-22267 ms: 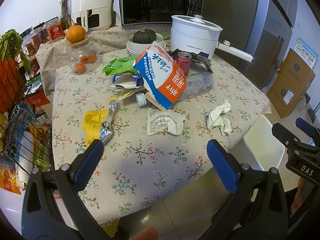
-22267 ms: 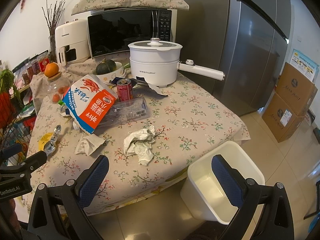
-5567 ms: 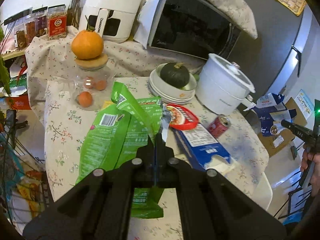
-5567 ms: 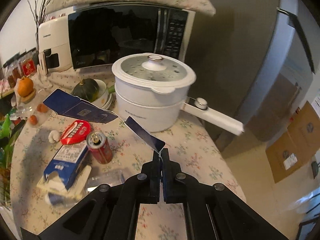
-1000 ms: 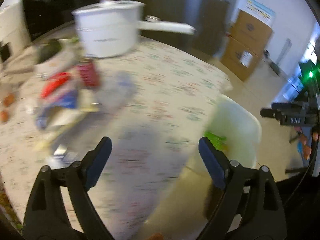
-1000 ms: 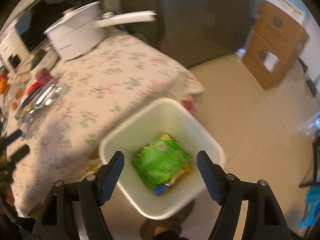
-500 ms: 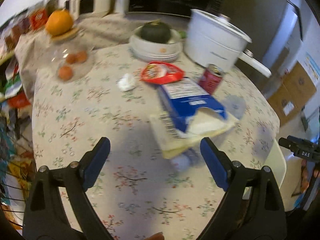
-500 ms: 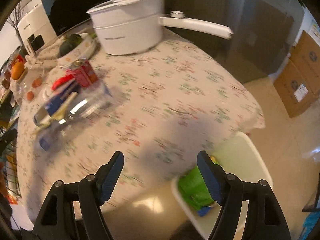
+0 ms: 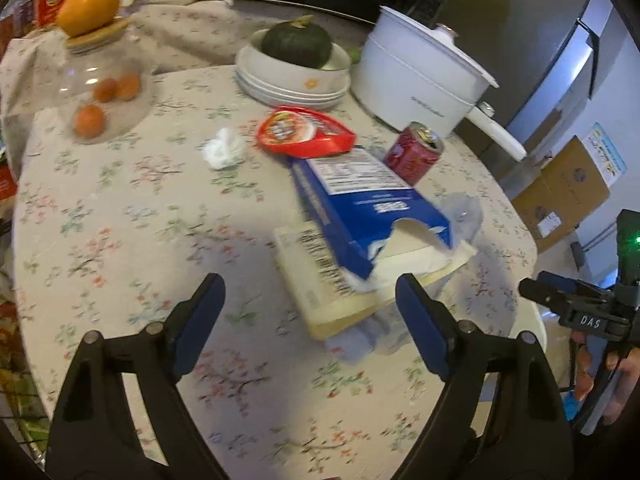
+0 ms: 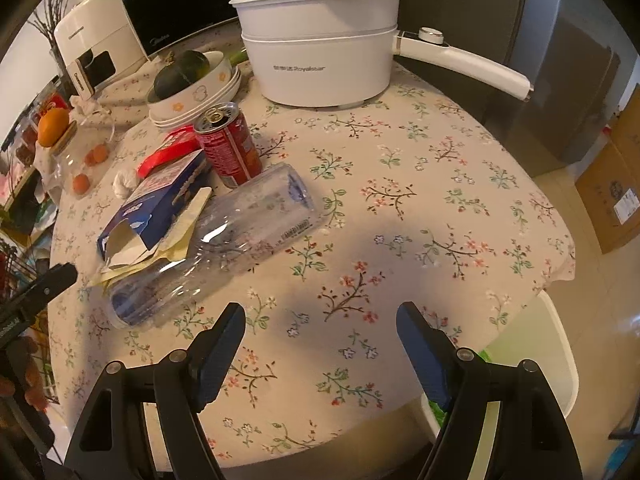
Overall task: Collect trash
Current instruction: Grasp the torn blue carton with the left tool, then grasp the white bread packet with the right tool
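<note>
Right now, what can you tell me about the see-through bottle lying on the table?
The clear plastic bottle lies on its side on the flowered tablecloth. It looks empty and a bit crumpled, with a printed label near its wide end. That end points at the red can and may touch it. A torn blue carton and a pale yellow wrapper lie partly over it. Neither gripper touches it.

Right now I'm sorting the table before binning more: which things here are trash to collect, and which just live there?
Trash to collect:
- blue carton
- red soda can
- clear plastic bottle
- red wrapper
- crumpled tissue
- white bin, where it goes

Just there:
- white electric pot
- green squash in its bowls
- glass jar with the orange
</note>
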The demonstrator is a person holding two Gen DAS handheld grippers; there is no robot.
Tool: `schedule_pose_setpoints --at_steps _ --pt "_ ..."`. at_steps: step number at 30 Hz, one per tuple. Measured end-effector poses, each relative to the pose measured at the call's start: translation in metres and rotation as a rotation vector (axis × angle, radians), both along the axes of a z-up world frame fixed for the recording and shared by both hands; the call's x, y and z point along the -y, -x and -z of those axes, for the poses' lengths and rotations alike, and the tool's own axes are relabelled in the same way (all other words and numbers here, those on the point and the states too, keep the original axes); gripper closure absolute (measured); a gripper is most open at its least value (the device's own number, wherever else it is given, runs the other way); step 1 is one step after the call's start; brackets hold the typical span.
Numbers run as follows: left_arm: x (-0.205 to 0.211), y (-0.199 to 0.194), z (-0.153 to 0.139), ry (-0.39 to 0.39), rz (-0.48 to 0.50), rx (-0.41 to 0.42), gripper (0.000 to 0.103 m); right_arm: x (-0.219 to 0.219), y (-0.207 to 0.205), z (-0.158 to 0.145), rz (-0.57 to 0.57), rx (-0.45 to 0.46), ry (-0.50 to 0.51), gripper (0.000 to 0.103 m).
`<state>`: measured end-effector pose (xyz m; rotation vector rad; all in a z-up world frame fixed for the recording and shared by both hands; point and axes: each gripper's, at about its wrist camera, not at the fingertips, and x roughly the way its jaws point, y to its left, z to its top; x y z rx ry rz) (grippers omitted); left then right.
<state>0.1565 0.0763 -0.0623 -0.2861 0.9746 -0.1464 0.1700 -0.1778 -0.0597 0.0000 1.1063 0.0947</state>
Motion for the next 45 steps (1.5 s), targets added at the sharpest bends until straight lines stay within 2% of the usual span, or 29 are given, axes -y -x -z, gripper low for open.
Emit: schedule_pose_setpoints --at_steps 3,6,8,13,15,16,22,28,33,39,45 --pt "0.009 -0.009 0.005 0.036 0.013 -0.011 0.024 0.003 -0.001 0.000 0.017 -0.002 -0.006 0.024" --pt "0.021 -0.017 0.012 0.000 0.032 -0.012 0.029 0.008 -0.002 0.003 0.038 -0.010 -0.015 0.024" --pt "0.026 -0.023 0.020 -0.005 0.028 -0.023 0.039 0.008 -0.001 0.003 0.035 -0.011 -0.011 0.023" --pt "0.025 -0.031 0.024 0.026 -0.012 -0.014 0.050 0.009 -0.003 0.006 0.031 -0.016 0.014 0.023" --pt "0.026 -0.034 0.025 0.031 -0.025 -0.009 0.058 0.009 -0.004 0.007 0.036 -0.019 0.008 0.023" --pt "0.026 -0.035 0.026 0.032 -0.031 -0.010 0.065 0.009 -0.004 0.008 0.036 -0.019 0.008 0.023" --pt "0.027 -0.034 0.023 0.027 -0.047 0.005 0.077 0.001 -0.002 0.007 0.008 -0.010 0.026 0.023" --pt "0.011 -0.027 0.015 0.083 -0.074 -0.024 0.080 0.000 -0.004 0.005 0.017 -0.004 0.016 0.023" --pt "0.003 -0.010 0.000 0.095 -0.061 -0.026 0.081 -0.006 -0.001 0.001 0.006 0.015 0.011 0.023" --pt "-0.007 0.017 -0.019 0.103 -0.042 0.007 0.083 -0.023 0.002 -0.004 -0.048 0.026 -0.007 0.023" --pt "-0.020 0.046 -0.040 0.085 -0.056 0.062 0.083 -0.043 0.002 -0.016 -0.102 0.065 -0.073 0.023"
